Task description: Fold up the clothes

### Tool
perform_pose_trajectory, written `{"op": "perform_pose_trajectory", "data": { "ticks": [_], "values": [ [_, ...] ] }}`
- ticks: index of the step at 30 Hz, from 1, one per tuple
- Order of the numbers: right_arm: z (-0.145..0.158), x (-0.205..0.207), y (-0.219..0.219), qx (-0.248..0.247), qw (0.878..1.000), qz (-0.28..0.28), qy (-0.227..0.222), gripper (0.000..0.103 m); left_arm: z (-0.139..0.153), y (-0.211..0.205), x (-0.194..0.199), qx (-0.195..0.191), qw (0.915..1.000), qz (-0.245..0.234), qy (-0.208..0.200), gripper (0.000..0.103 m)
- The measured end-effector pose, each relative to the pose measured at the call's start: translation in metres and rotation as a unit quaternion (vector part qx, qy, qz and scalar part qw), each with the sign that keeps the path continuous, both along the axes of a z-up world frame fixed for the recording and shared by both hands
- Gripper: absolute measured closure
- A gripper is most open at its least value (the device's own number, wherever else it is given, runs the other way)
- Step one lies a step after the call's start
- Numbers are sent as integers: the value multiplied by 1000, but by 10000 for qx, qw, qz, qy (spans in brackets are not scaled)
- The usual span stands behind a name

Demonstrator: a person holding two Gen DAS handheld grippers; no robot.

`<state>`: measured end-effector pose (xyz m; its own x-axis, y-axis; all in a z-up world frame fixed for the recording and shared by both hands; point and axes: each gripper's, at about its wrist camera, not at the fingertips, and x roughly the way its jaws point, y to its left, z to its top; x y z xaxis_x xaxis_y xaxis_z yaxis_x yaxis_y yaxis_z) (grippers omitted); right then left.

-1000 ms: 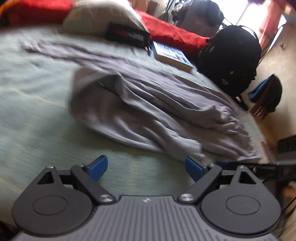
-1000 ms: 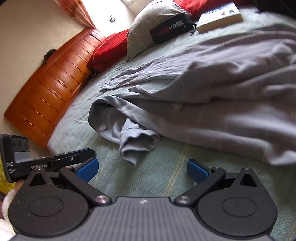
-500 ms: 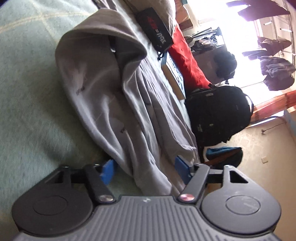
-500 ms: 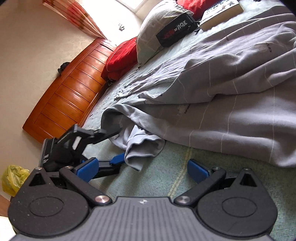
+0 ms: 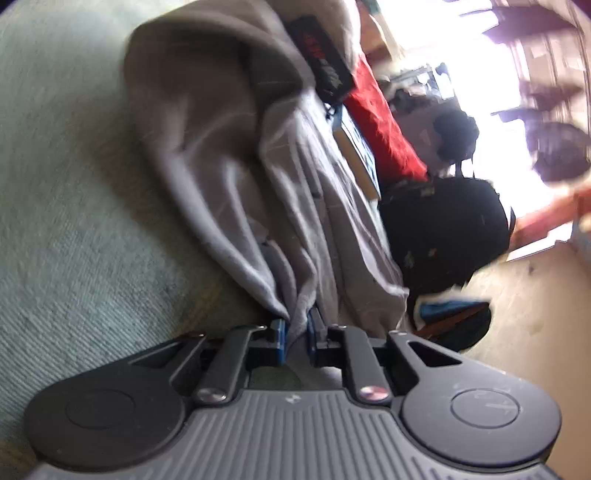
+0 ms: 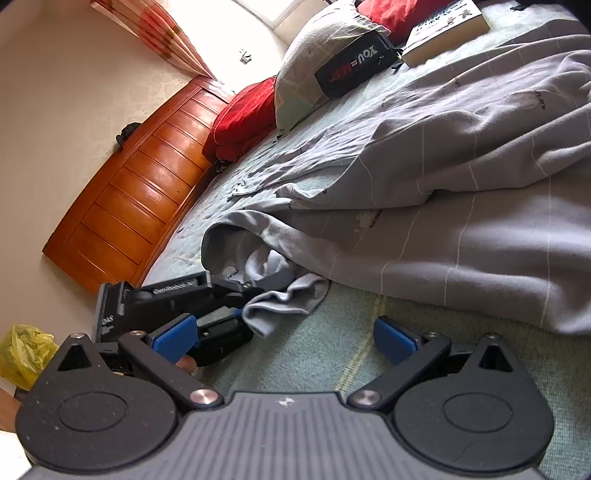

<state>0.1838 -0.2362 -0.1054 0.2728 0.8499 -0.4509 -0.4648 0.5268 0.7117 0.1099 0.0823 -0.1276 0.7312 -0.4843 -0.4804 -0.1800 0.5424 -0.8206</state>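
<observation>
On the pale green bedspread [image 6: 351, 354] under your grippers, the grey garment [image 6: 461, 206] lies crumpled and spread across most of the bed. At the head sit a red pillow [image 6: 243, 118], a grey-green pillow [image 6: 314, 70] with a black pouch [image 6: 354, 66] on it, and a book [image 6: 447, 29] beside that. An orange wooden headboard [image 6: 140, 188] runs along the cream wall, and a black backpack [image 5: 447, 229] stands on the floor beside the bed. Your left gripper [image 5: 295, 332] is rolled sideways, low at the bed edge, its blue pads pinched together on a cuff end of the garment. Your right gripper [image 6: 282, 338] hovers level over bare bedspread just short of the garment's near hem, pads wide apart, nothing between them.
</observation>
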Motion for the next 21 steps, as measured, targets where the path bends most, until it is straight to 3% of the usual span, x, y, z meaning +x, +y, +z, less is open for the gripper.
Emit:
{"op": "perform_pose_trajectory", "data": {
  "ticks": [3, 5, 8, 11, 13, 20, 21],
  "values": [
    [5, -2, 1, -85, 10000, 11, -42, 0, 28, 4, -5, 1061, 9937, -344, -56, 92],
    [10, -3, 3, -137, 9998, 54, -134, 0, 48, 11, -12, 1950, 9794, -517, -53, 92],
    [15, -3, 8, -126, 9996, 125, -211, 0, 71, 28, -27, 3228, 9440, -672, 59, 92],
    [19, -4, 15, -118, 9994, 201, -273, 0, 85, 61, -37, 4363, 8970, -606, 378, 92],
    [22, -5, 21, -139, 9990, 271, -319, 0, 93, 77, -35, 4819, 8727, -559, 558, 92],
    [28, -7, 38, -237, 9979, 433, -413, 0, 96, 110, -32, 5692, 8158, -595, 839, 91],
    [29, -8, 39, -264, 9977, 448, -428, 0, 96, 115, -32, 5811, 8068, -600, 878, 87]
  ]
}}
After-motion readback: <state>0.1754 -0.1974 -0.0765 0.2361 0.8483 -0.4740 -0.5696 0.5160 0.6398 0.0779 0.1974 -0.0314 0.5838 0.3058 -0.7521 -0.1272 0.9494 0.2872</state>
